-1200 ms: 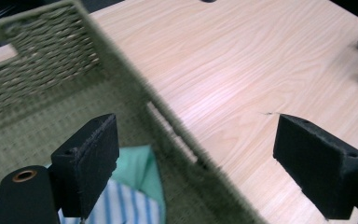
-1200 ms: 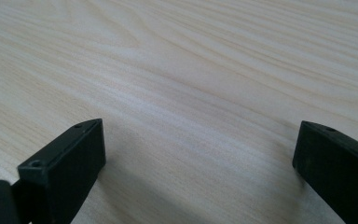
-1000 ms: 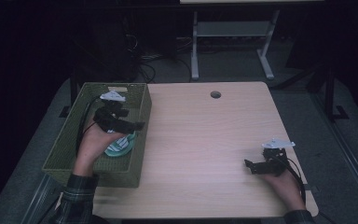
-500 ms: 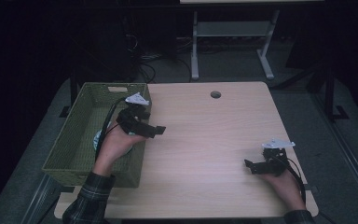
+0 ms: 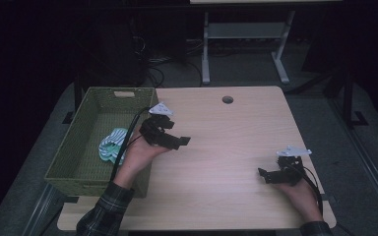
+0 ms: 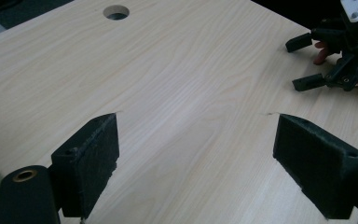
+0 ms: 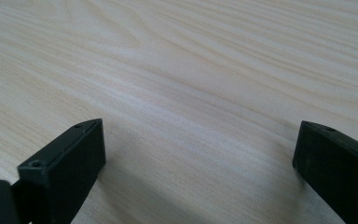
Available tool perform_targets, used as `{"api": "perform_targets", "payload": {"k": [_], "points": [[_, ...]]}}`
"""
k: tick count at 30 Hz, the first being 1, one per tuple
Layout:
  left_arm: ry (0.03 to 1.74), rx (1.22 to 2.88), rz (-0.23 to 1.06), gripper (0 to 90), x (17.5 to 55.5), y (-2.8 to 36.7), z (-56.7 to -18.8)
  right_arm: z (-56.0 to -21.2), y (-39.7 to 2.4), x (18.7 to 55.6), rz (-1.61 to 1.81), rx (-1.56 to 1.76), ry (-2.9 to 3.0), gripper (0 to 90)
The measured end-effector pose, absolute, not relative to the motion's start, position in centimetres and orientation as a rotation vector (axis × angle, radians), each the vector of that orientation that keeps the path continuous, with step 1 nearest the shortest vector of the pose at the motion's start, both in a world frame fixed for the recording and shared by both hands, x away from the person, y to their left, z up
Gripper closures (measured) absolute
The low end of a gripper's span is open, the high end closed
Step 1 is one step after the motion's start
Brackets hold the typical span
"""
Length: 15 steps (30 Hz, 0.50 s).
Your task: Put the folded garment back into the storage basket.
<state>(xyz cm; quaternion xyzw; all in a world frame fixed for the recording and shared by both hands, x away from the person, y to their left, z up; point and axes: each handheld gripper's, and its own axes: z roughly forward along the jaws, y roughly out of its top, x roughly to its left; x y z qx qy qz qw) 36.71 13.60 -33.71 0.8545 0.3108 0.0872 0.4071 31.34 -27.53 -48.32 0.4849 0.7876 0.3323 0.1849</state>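
Cloth (image 5: 112,149), white with green stripes, lies bunched inside the green woven basket (image 5: 74,162) at the table's left edge, high view. Left gripper (image 5: 179,142) sits just right of the basket's right wall, over bare wood, jaws spread, nothing between them; hand (image 5: 140,155) and plaid sleeve (image 5: 103,211) come up from the bottom along the basket wall, cable trails back over the wall. Cloth is near that hand but apart from the jaws. Right gripper (image 5: 265,176) is at the table's (image 5: 216,147) near right, well apart from the left one, jaws spread and empty, pointing left. Round hole (image 5: 227,100) near the far edge. Left gripper view: both black jaws wide apart over plain wood, empty; hole (image 6: 117,11) at top, right gripper (image 6: 303,63) far off at upper right, jaws apart. Right gripper view: two black jaws wide apart, low over bare wood grain, nothing held.
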Motion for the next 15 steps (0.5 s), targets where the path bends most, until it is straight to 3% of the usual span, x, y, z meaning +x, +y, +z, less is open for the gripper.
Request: {"api": "perform_targets", "payload": {"k": [15], "points": [[0.73,2.172,0.217,13.5,36.2,10.0,-36.1,-48.3,-27.5,31.3,0.937,1.365,2.221,1.9]]}}
